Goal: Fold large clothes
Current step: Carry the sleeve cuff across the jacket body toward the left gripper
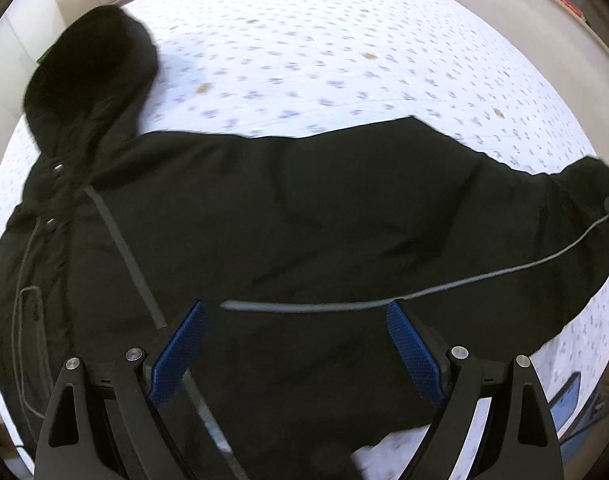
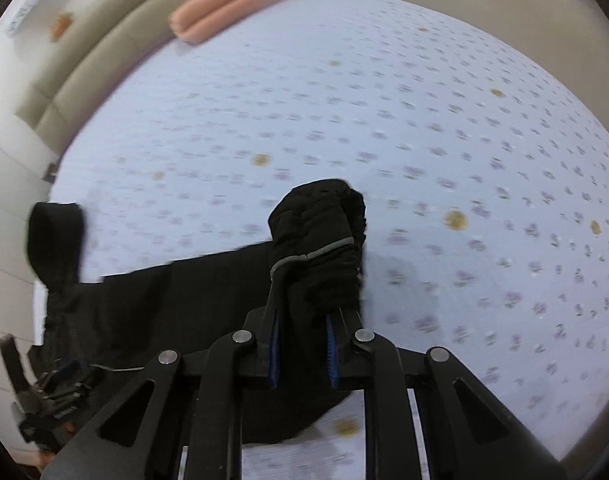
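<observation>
Right gripper (image 2: pixel 302 340) jaws pinching black coat (image 1: pixel 288 216) sleeve cuff (image 2: pixel 320 248); left gripper (image 1: pixel 296 344) jaws spread above coat.

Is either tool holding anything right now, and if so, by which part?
The right tool is shut on the black jacket, gripping its sleeve cuff. The left tool is open above it, holding nothing.

A home bedroom: a wide bed (image 2: pixel 344 120) covered by a pale sheet printed with small purple flowers, a padded beige headboard (image 2: pixel 104 52) along one edge, and a rolled pink blanket (image 2: pixel 232 4) beside it.
</observation>
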Tool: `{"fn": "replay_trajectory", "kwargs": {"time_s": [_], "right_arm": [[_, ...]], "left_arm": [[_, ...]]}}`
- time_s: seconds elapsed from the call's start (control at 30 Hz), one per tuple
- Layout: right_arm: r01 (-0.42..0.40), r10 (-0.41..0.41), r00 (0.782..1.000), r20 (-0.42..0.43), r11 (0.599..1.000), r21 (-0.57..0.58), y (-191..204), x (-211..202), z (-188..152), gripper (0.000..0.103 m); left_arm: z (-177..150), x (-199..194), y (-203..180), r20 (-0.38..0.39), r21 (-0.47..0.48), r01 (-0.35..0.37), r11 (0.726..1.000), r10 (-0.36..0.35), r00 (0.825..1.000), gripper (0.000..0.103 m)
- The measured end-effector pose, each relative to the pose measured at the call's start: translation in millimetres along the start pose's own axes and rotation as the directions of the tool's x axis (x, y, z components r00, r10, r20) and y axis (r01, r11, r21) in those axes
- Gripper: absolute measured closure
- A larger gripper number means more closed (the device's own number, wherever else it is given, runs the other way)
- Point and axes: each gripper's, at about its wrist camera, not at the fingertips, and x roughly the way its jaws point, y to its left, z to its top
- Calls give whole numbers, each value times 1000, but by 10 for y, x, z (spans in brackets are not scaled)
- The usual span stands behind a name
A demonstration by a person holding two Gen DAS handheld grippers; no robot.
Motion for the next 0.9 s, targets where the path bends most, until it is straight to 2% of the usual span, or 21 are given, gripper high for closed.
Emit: {"fn": "replay_trajectory", "kwargs": {"time_s": [0.27, 0.37, 0.5, 0.63, 0.77, 0.9], "right_arm": [[-44, 46, 999, 13, 989, -138, 1146, -180, -289, 84], [-48, 52, 999, 12, 972, -230, 1762, -140, -506, 84], [-60, 59, 998, -15, 939, -339, 2650, 39, -879, 84], [-92, 72, 995, -66, 917, -387, 3360, 263, -1192, 84], [-89, 57, 995, -85, 891, -446, 3973, 446, -1471, 84], [-118, 51, 988, -143, 851, -512, 4590, 688, -1813, 84]], "left_arm": [[-256, -317, 820, 43, -49, 6, 999, -4, 999, 11], [-338, -420, 1211, 34, -61, -7, 998, 9, 999, 11], [-495, -536, 1762, 32, -102, -31, 994, 35, 999, 11], [-675, -614, 2278, 23, -156, -50, 986, 54, 998, 11], [-892, -619, 2772, 1, -214, -77, 974, 79, 997, 11], [-1035, -585, 3104, -17, -250, -79, 965, 78, 997, 11]]}}
